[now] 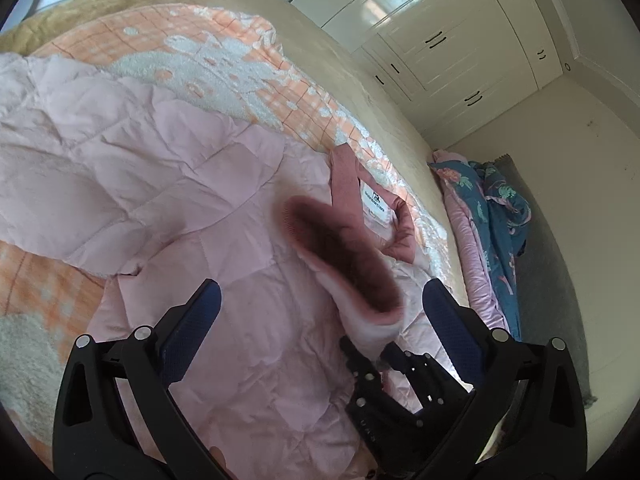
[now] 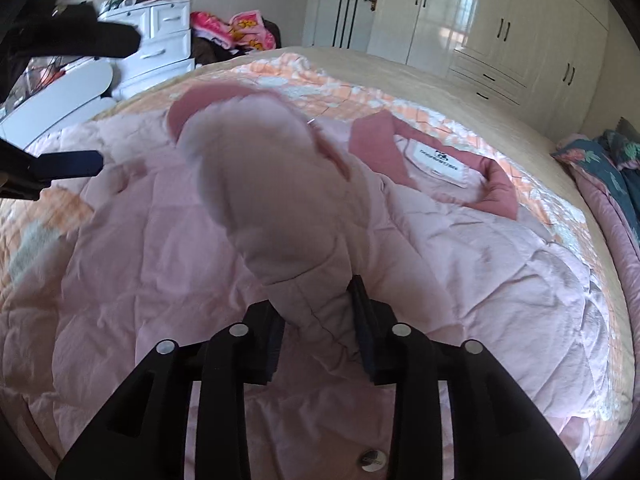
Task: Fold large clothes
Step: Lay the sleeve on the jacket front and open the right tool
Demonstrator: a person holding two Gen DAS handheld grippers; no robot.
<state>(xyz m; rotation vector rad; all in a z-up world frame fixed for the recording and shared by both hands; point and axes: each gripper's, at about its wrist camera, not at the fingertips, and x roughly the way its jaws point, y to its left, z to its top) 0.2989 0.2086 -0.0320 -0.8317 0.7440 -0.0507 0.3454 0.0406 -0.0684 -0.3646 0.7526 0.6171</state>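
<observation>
A pale pink quilted jacket (image 1: 132, 176) lies spread on the bed, its darker pink collar (image 2: 496, 188) and white label towards the far right. One sleeve (image 2: 272, 208), blurred, is folded in over the jacket's body; its dark pink cuff (image 1: 340, 248) shows in the left wrist view. My right gripper (image 2: 318, 320) has its jaws partly apart, with the sleeve filling the gap and touching both pads; it also appears as the right gripper (image 1: 384, 364) below the cuff. My left gripper (image 1: 322, 300) hovers wide open over the jacket's body with nothing held. Its fingers (image 2: 72, 166) enter the right wrist view at the left edge.
An orange and white blanket (image 1: 224, 48) covers the bed under the jacket. White wardrobes (image 2: 500, 32) line the far wall. Blue floral bedding (image 1: 496, 200) lies beside the bed on the right. White drawers (image 2: 164, 36) and a pile of clothes (image 2: 240, 28) stand beyond the bed's left end.
</observation>
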